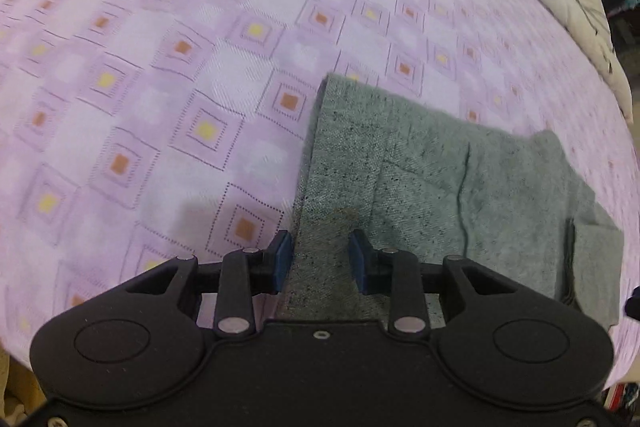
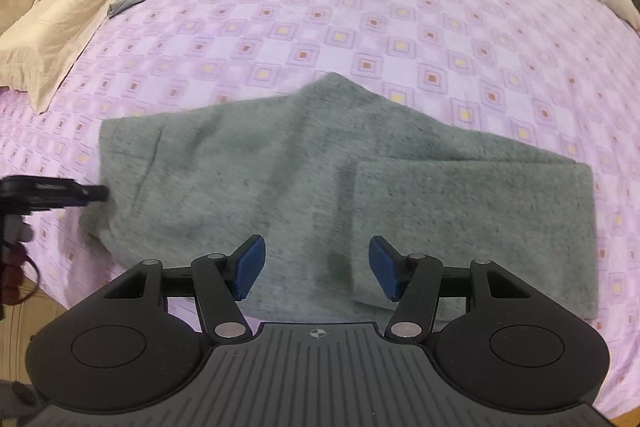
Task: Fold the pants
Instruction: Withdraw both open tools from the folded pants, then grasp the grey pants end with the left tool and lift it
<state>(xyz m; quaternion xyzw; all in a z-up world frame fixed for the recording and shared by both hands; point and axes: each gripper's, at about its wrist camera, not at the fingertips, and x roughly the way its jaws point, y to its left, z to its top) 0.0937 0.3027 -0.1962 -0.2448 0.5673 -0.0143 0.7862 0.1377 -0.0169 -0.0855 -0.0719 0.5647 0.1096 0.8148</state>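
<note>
Right wrist: gray pants (image 2: pixel 304 163) folded, long axis left-right, bedsheet (image 2: pixel 360 11).

Grey pants (image 2: pixel 304 183) lying partly folded on the bed.

They are a speckled heather-grey knit, spread flat across the near side of the bed. In the right wrist view a folded-over panel lies on top at the right end, its edges squared off, while the left end shows a seam and a slightly rumpled near corner. A peak of cloth points toward the far side at the middle.
</note>
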